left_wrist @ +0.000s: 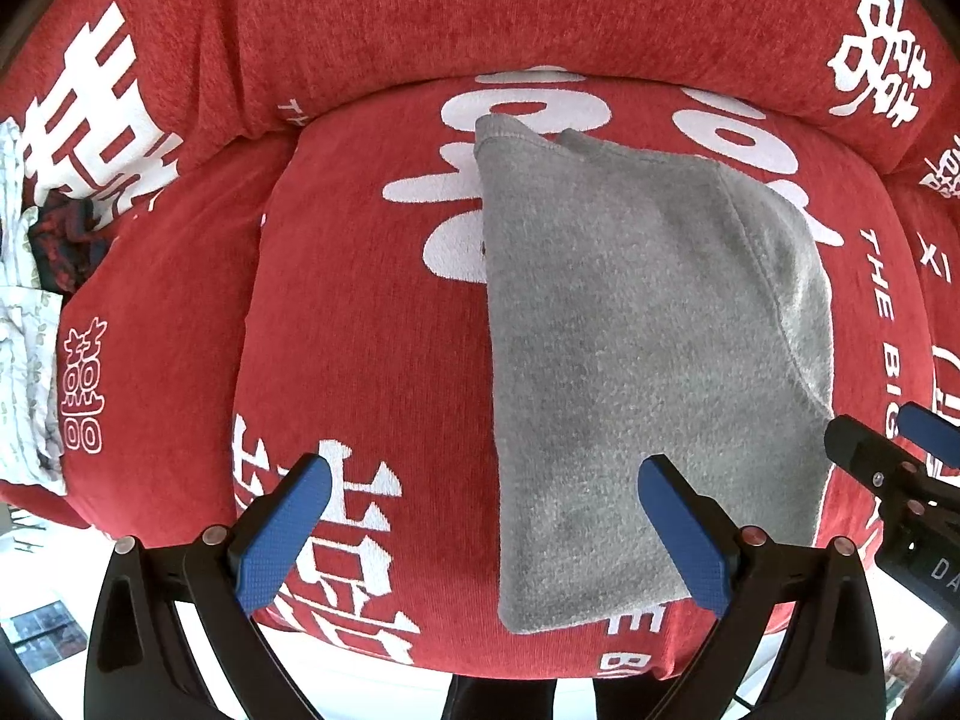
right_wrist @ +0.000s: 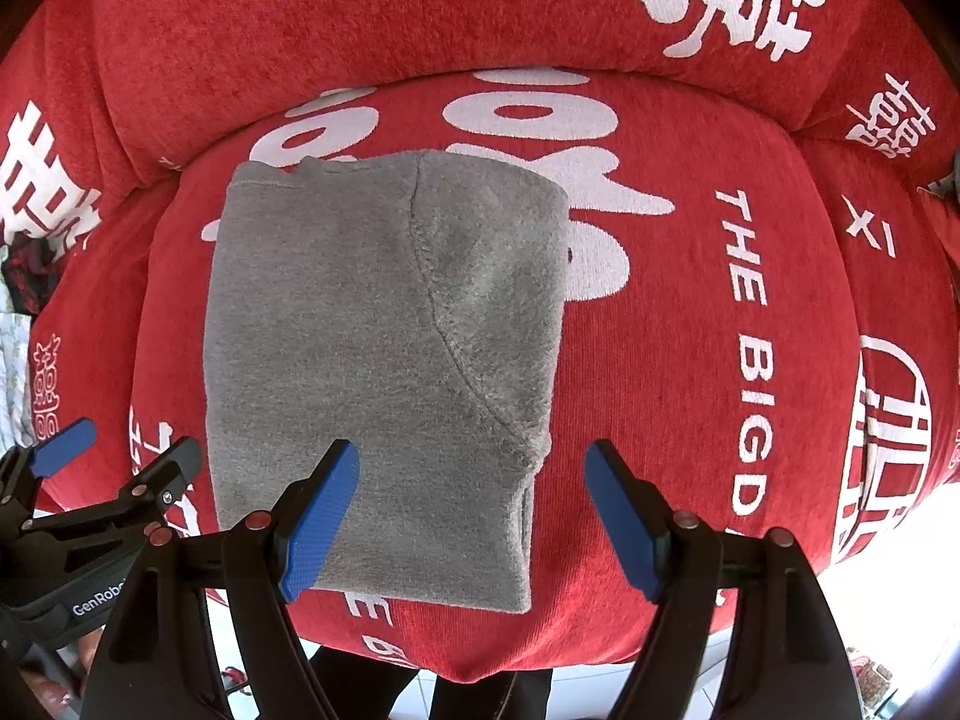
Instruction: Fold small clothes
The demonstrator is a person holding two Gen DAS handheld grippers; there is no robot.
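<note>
Two open grippers over one half-folded grey garment

Two grippers hover over the red printed sofa seat [left_wrist: 360, 312], both with jaws spread wide and holding nothing. The grey garment [left_wrist: 648, 360] lies flat on the cushion, already doubled into a long rectangle whose long axis runs from the seat's front edge toward the backrest. Seen from the left gripper [left_wrist: 480, 528], the cloth sits ahead and to the right, its near end under the right-hand finger. Seen from the right gripper [right_wrist: 474, 516], it sits ahead and to the left, its folded right edge falling between the fingers. Judged from that, the right gripper is slightly better placed for the near right corner, and the next fold probably brings the near end toward the far end.

A heap of other clothes [left_wrist: 36, 276] at the sofa's left edge is cut off and hard to identify. What kind of garment the grey piece is cannot be told
</note>
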